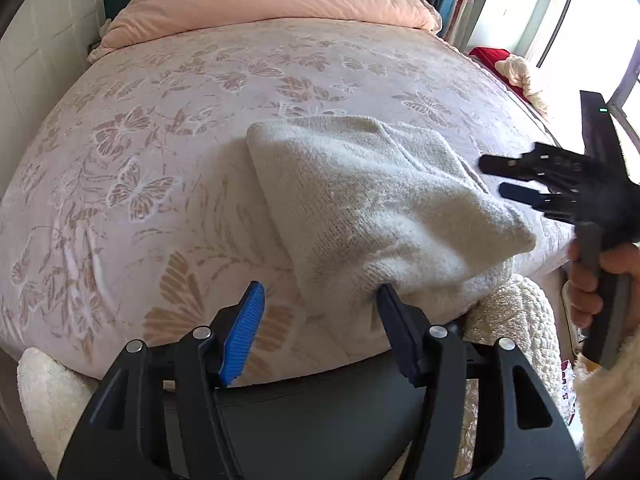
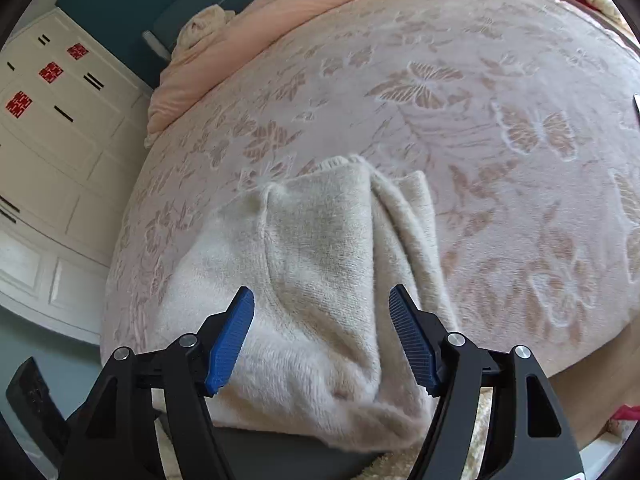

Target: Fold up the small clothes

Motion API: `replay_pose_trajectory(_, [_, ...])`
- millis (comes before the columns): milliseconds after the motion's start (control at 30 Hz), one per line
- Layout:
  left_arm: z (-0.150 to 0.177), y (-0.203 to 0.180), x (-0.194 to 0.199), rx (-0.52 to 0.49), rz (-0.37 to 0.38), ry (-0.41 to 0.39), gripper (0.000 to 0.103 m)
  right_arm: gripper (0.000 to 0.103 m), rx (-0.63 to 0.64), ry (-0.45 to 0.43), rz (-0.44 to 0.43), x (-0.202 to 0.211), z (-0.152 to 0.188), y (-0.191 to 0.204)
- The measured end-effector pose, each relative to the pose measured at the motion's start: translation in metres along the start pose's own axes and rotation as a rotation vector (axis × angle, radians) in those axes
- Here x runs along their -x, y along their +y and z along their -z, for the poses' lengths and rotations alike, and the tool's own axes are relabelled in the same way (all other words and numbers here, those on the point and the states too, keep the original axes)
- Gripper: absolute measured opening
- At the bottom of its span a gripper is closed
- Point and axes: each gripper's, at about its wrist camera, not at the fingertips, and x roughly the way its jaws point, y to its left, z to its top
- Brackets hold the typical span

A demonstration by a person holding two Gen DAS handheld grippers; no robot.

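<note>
A cream knitted garment (image 1: 372,204) lies folded in a bundle on the pink butterfly bedspread (image 1: 168,128), near the bed's front edge. My left gripper (image 1: 320,300) is open; its right fingertip touches the garment's near edge and its left finger is over the bedspread. My right gripper (image 1: 496,178) shows at the garment's right side, jaws apart. In the right wrist view the garment (image 2: 320,260) lies under and ahead of the open right gripper (image 2: 322,304), which holds nothing.
A peach duvet (image 1: 272,4) is heaped at the far end of the bed. White cupboards (image 2: 44,152) stand on the left. A bright window (image 1: 560,8) and red and cream cloth (image 1: 508,68) are on the right. Fluffy cream fabric (image 1: 512,320) hangs at the bed's front edge.
</note>
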Motion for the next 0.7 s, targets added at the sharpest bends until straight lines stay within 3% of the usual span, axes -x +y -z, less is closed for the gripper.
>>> replay_pose_trajectory(67, [-0.001,0.001,0.013,-0.001,-0.01,-0.054,0.078,0.067,-0.02,0.072,0.006,-0.029,0.0,0.0])
replay_pose_trajectory(133, [-0.004,0.006,0.027,0.005,-0.041,-0.114,0.082,0.048,-0.013,0.06,0.014,-0.032,0.005,0.008])
replay_pose_trajectory(167, [-0.005,0.01,0.031,0.013,-0.06,-0.13,0.083,0.018,0.004,0.046,-0.007,-0.025,0.003,0.016])
replay_pose_trajectory(200, [-0.006,0.014,0.033,0.029,-0.081,-0.134,0.083,0.013,0.009,0.012,-0.042,-0.012,0.0,0.024])
replay_pose_trajectory(267, [-0.008,0.024,0.03,0.069,-0.101,-0.121,0.083,0.011,0.03,-0.109,-0.166,0.033,-0.007,0.041])
replay_pose_trajectory(300, [-0.009,0.027,0.028,0.085,-0.103,-0.113,0.083,0.01,0.053,-0.174,-0.188,0.057,-0.01,0.049])
replay_pose_trajectory(367, [-0.01,0.027,0.023,0.089,-0.102,-0.097,0.083,0.009,0.072,-0.264,-0.195,0.089,-0.012,0.052])
replay_pose_trajectory(400, [-0.01,0.024,0.021,0.077,-0.1,-0.093,0.083,0.009,0.088,-0.286,-0.149,0.093,-0.012,0.047])
replay_pose_trajectory(467, [-0.01,0.012,0.015,0.036,-0.096,-0.08,0.083,0.009,0.182,-0.241,0.106,0.061,-0.01,0.035])
replay_pose_trajectory(500, [-0.009,0.006,0.012,0.014,-0.09,-0.071,0.083,0.009,0.206,-0.138,0.203,0.025,-0.009,0.02])
replay_pose_trajectory(533, [-0.008,0.0,0.009,-0.006,-0.084,-0.061,0.084,0.009,0.164,-0.013,0.228,-0.01,-0.006,-0.003])
replay_pose_trajectory(567, [-0.008,-0.006,0.005,-0.025,-0.076,-0.048,0.085,0.009,0.106,0.027,0.2,-0.023,0.002,-0.021])
replay_pose_trajectory(633, [-0.006,-0.014,-0.001,-0.05,-0.067,-0.016,0.086,0.01,0.023,-0.04,0.118,-0.004,0.002,-0.026])
replay_pose_trajectory(700, [-0.003,-0.017,-0.003,-0.066,-0.067,-0.008,0.088,0.018,-0.049,-0.106,0.071,0.026,0.001,-0.021])
